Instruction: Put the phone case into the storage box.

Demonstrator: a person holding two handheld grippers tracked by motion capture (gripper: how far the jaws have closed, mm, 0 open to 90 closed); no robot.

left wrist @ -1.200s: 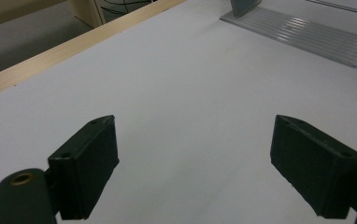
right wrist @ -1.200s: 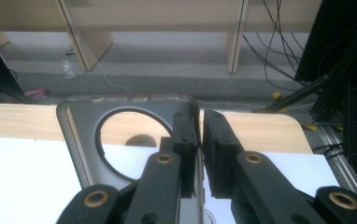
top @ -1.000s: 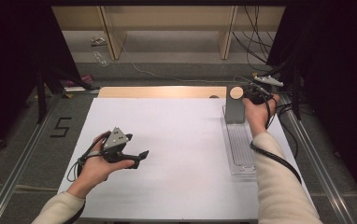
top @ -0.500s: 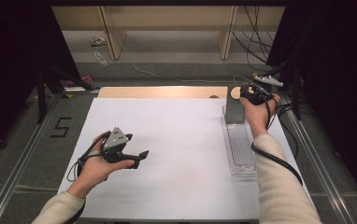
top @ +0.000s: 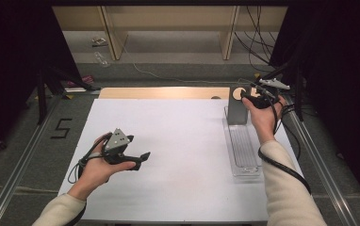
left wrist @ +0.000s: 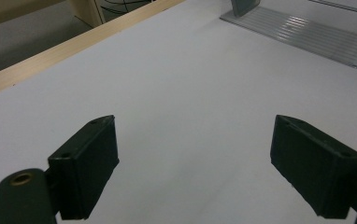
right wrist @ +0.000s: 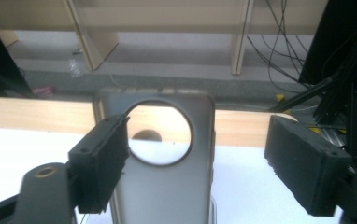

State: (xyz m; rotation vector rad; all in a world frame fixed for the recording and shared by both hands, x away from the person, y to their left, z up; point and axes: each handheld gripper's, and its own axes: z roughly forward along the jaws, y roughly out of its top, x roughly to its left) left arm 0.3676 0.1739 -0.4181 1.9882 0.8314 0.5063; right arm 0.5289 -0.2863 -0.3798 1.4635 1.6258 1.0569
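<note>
A grey metal plate (top: 237, 112) with a round hole near its top stands upright at the far end of a clear ribbed rack (top: 244, 150) on the right of the white table (top: 183, 141). My right gripper (top: 255, 100) is at the plate's top. In the right gripper view the plate (right wrist: 167, 196) stands between the jaws of the right gripper (right wrist: 200, 163), which have just been opening; the right pad (right wrist: 307, 163) is clear of it. My left gripper (top: 140, 159) hovers open over the left of the table, with nothing between the jaws of this gripper (left wrist: 195, 172).
A wooden strip (top: 164, 92) runs along the table's far edge. Behind it stand shelf legs (top: 112, 33), and cables (top: 258, 42) hang at the far right. Metal rails (top: 22, 160) flank the table. The rack (left wrist: 307, 35) lies ahead of the left gripper.
The right hand has shifted slightly at the plate's top. The plate still stands in the rack, and the left hand has stayed put.
</note>
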